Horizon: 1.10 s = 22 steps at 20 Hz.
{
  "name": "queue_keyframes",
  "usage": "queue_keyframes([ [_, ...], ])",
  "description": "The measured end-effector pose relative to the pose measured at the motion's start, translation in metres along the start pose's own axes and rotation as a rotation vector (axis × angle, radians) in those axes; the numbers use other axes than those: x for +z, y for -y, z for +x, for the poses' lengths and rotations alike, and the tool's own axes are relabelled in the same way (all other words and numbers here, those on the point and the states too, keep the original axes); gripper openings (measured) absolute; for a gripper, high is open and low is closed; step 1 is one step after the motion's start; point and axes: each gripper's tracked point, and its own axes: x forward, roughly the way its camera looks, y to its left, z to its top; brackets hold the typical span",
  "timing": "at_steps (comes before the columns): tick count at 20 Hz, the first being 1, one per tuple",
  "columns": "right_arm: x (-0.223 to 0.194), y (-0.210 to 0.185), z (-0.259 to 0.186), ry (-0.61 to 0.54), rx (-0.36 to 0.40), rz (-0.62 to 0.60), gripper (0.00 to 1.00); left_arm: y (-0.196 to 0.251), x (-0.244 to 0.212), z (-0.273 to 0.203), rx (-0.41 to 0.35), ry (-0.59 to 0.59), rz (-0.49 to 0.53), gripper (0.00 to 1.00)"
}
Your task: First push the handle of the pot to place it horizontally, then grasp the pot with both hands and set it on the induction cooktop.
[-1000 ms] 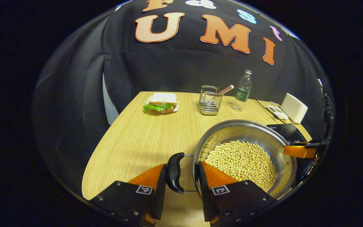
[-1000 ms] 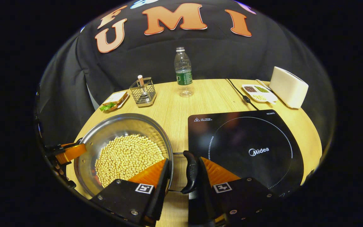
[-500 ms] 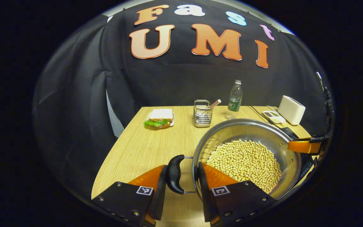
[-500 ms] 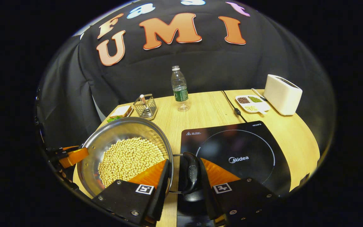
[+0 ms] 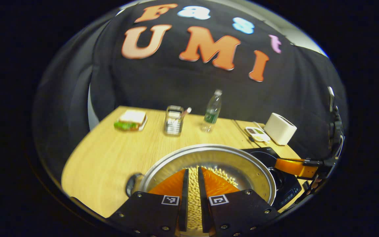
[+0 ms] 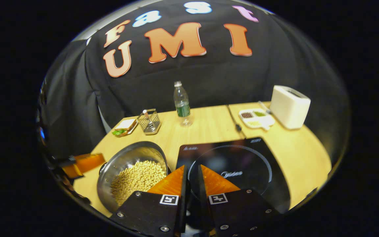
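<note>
So, pot (image 6: 123, 156) w/ beans (image 6: 138, 177) sits just beside cooktop (image 6: 242, 161), not on it. Left gripper (image 5: 191, 184) above pot, right gripper (image 6: 191, 181) over cooktop. Both jaws nearly together, gripping nothing, prob. as blunt pushers for handle (image 5: 133, 184).

Steel pot (image 6: 128, 171) of soybeans sits beside black induction cooktop (image 6: 242, 164).

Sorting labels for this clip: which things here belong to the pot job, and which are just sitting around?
Job: pot of beans, induction cooktop, left hand-held gripper, right hand-held gripper.
Lying about: sandwich, wire holder, bottle, divided dish, white toaster.
</note>
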Motion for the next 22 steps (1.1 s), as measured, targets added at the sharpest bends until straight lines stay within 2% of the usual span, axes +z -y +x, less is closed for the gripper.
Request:
queue_keyframes([
  [1, -0.002, 0.002, 0.007, -0.008, -0.012, -0.002, 0.19, -0.009, -0.005, 0.017, 0.021, -0.013, -0.001, 0.09],
  [2, -0.004, 0.006, 0.013, -0.017, -0.018, 0.008, 0.19, -0.024, 0.001, 0.012, 0.057, 0.013, 0.037, 0.21],
  [5, -0.001, 0.014, 0.015, 0.002, -0.041, 0.028, 0.3, -0.073, 0.03, -0.01, 0.15, 0.115, 0.165, 0.24],
  [7, -0.013, 0.011, 0.018, -0.015, -0.042, 0.025, 0.43, -0.099, 0.042, -0.018, 0.177, 0.136, 0.252, 0.27],
  [8, -0.021, 0.007, 0.018, -0.03, -0.04, 0.023, 0.53, -0.108, 0.038, -0.018, 0.184, 0.114, 0.27, 0.42],
  [10, -0.039, -0.005, 0.021, -0.059, -0.027, 0.028, 0.63, -0.117, 0.028, -0.013, 0.172, 0.081, 0.268, 0.58],
  [11, -0.048, -0.012, 0.022, -0.081, -0.019, 0.025, 0.72, -0.119, 0.024, -0.01, 0.166, 0.065, 0.253, 0.63],
  [12, -0.05, -0.007, 0.026, -0.057, -0.06, 0.007, 0.83, -0.119, 0.018, -0.005, 0.156, 0.054, 0.236, 0.78],
  [14, -0.042, -0.007, 0.019, -0.041, -0.086, -0.003, 0.87, -0.117, 0.011, 0.0, 0.129, 0.029, 0.218, 0.78],
  [16, -0.039, -0.012, 0.019, -0.032, -0.075, 0.041, 0.87, -0.114, 0.006, 0.006, 0.11, 0.013, 0.218, 0.8],
  [19, -0.038, -0.013, 0.016, -0.023, -0.091, 0.034, 0.87, -0.117, -0.003, 0.013, 0.119, -0.02, 0.231, 0.78],
  [21, -0.034, -0.022, 0.009, -0.009, -0.071, 0.053, 0.87, -0.124, -0.008, 0.016, 0.141, -0.033, 0.247, 0.78],
  [22, -0.036, -0.032, 0.011, -0.013, -0.034, 0.06, 0.87, -0.123, -0.011, 0.017, 0.131, -0.039, 0.232, 0.78],
])
